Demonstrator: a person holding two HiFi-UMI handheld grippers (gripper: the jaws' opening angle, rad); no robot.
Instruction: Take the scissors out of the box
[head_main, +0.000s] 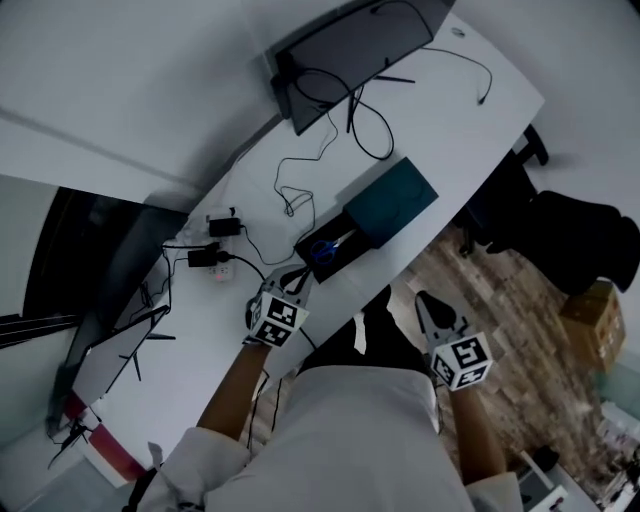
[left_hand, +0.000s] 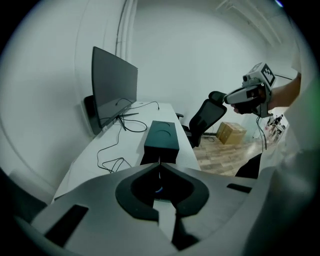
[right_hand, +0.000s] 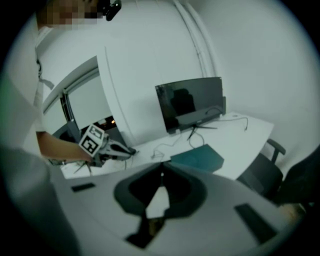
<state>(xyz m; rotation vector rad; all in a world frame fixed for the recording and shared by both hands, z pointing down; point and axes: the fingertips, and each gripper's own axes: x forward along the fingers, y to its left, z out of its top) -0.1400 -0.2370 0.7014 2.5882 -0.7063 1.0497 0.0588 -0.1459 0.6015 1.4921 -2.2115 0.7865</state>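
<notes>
A dark teal box (head_main: 392, 197) lies on the white desk (head_main: 480, 110), its tray (head_main: 345, 262) slid out toward me. Blue-handled scissors (head_main: 328, 247) lie in the tray. My left gripper (head_main: 299, 276) is shut and empty, its tips just short of the tray's near end. In the left gripper view the box (left_hand: 161, 137) stands straight ahead of the closed jaws, and a bit of blue shows through the gap behind them. My right gripper (head_main: 426, 299) hangs off the desk's edge over the floor, shut and empty. It faces the box (right_hand: 198, 158) and the left gripper (right_hand: 128, 150).
A monitor (head_main: 350, 50) stands at the desk's far end with black cables (head_main: 300, 190) trailing toward the box. A power strip (head_main: 222, 268) and plugs lie left of the tray. A black office chair (head_main: 575, 240) and a cardboard box (head_main: 592, 310) stand on the wooden floor at right.
</notes>
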